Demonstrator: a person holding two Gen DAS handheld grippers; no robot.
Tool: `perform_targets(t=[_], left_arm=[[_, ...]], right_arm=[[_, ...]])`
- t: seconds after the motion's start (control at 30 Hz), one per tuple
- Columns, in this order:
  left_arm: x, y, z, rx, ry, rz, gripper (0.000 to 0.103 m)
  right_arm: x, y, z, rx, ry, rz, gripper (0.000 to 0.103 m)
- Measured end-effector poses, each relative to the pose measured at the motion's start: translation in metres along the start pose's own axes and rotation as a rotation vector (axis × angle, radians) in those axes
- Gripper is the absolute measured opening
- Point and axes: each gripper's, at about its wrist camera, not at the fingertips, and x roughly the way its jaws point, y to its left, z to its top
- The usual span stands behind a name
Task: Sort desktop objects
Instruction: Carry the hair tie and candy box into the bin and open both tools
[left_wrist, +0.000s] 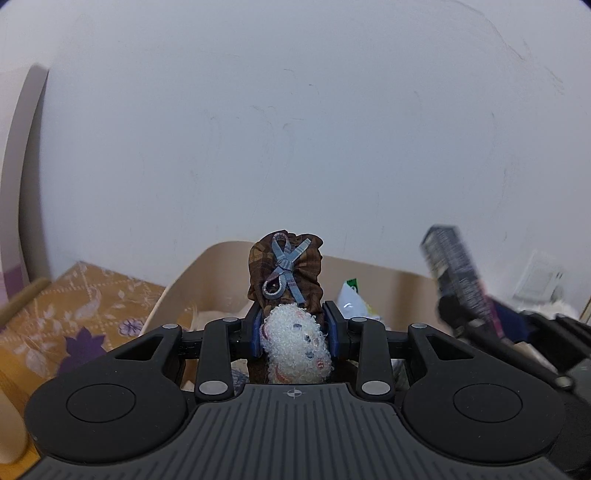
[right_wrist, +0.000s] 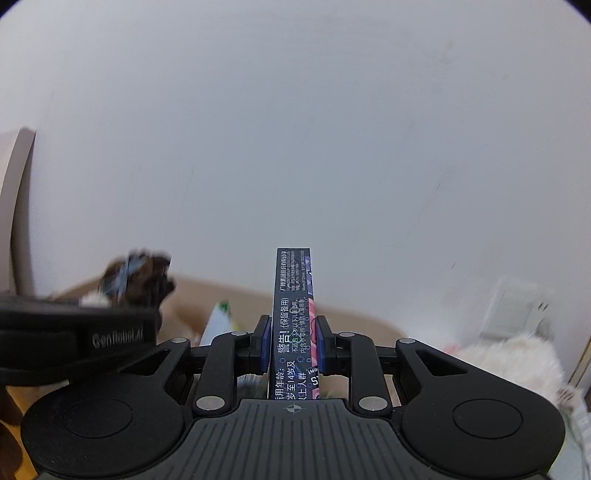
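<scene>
My left gripper (left_wrist: 294, 332) is shut on a small plush toy (left_wrist: 286, 280) with a brown checked dress, a blue ribbon bow and a white fluffy body; it stands upright between the blue pads. My right gripper (right_wrist: 291, 341) is shut on a narrow dark box (right_wrist: 291, 295) printed with white Chinese text and a pink side, held upright. Both hang in front of a beige bin (left_wrist: 221, 273) by the white wall. In the left wrist view the dark box (left_wrist: 456, 269) shows blurred at the right. The right wrist view has the plush toy (right_wrist: 136, 277) blurred at the left.
The beige bin (right_wrist: 354, 314) holds a white and green packet (left_wrist: 351, 295). A tablecloth (left_wrist: 85, 295) in yellow with purple flowers lies at the left. White fluffy fabric (right_wrist: 513, 354) and a wall socket (right_wrist: 517, 306) are at the right. A pale headboard edge (left_wrist: 22, 166) rises far left.
</scene>
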Motion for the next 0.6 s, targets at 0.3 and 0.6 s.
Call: perform_targets(t=[0.3, 0.6], left_arm=[[-0.003, -0.001, 0.001, 0.065, 0.015, 0.078, 0.080], [-0.005, 0.002, 0.005, 0.027, 0.056, 0.063, 0.088]], right_arm=[[0.014, -0.002, -0.008, -0.013, 0.105, 0.034, 0.040], [0.005, -0.015, -0.005, 0.008, 0.102, 0.040, 0.099]])
